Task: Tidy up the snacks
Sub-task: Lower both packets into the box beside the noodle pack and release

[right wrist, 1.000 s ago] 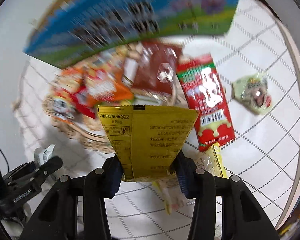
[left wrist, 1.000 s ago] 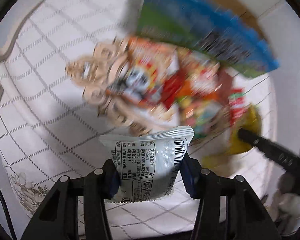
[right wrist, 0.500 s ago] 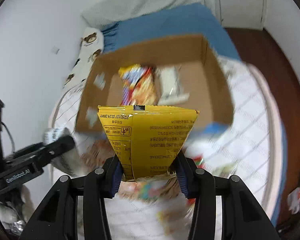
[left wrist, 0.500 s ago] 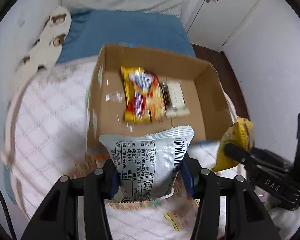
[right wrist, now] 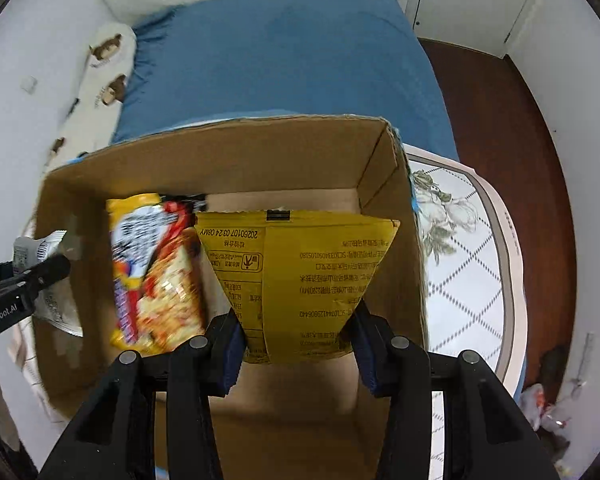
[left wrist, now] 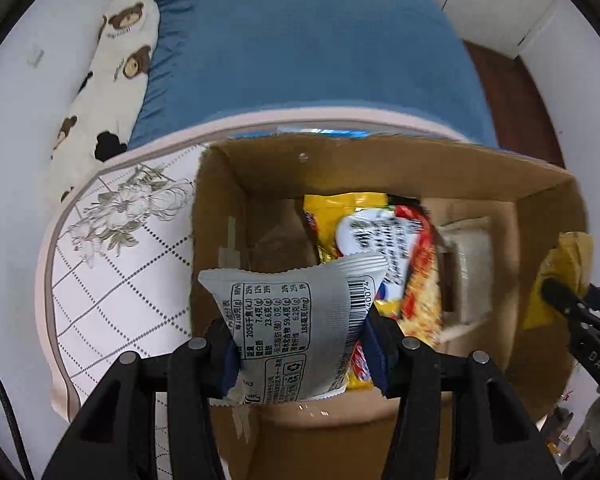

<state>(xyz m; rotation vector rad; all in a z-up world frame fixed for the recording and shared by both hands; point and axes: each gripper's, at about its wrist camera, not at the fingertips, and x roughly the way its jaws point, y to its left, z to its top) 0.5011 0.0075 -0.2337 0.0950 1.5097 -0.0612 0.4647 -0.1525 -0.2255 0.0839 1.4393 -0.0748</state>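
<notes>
The cardboard box (right wrist: 236, 148) is plain brown corrugated board, matt, with strips of clear tape on its inner wall. The silver packet (left wrist: 296, 320) is a crinkly foil-like film with a soft sheen and a serrated top edge; the yellow packet (right wrist: 300, 272) is smooth, glossy plastic film. The noodle packet (left wrist: 380, 248) in the box shines as well. Each gripper is matt black plastic with small metal pins. The tablecloth (left wrist: 112, 280) looks like smooth printed cloth, the blue sheet (right wrist: 276, 60) soft matt fabric.
</notes>
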